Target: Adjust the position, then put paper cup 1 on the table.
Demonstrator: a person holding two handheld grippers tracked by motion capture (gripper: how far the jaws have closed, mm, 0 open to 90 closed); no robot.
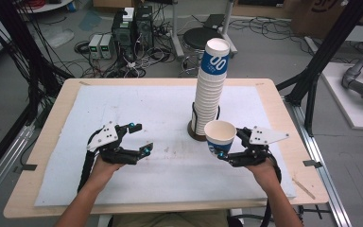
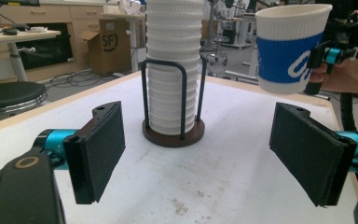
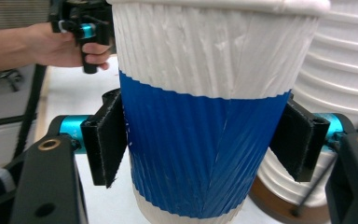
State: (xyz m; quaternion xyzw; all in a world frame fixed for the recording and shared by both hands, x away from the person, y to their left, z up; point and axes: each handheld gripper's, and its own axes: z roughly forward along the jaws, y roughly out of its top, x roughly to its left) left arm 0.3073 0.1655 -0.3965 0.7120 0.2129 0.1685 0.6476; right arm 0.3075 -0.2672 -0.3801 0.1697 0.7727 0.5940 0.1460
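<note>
Nearest the lens in the right gripper view, the paper cup [image 3: 205, 116]: ribbed wall, white upper band, blue lower band, rolled white rim, a thin white strip at the foot. We log it as pinched between the jaws of the right gripper [image 1: 230, 147], one black pad on each flank of the blue band — held upright and, in the left gripper view, clear of the mat. Just behind the cup from that tool stands the cup stack [image 1: 211, 90], a tall column of like cups, the top one showing the blue print, seated in a black wire holder [image 2: 173, 130] on a round brown base. The left gripper [image 1: 141, 138] rests low over the white mat [image 1: 137, 109], jaws spread wide with nothing between them; from it the stack lies straight ahead and the held cup up and to the side. We judge the step in hand to be carrying one cup away from the column. To do it well we would keep the squeeze light — the thin wall should dent under a hard grip — keep the rim level, and steer the cup wide of the stack so the column is not nudged.
</note>
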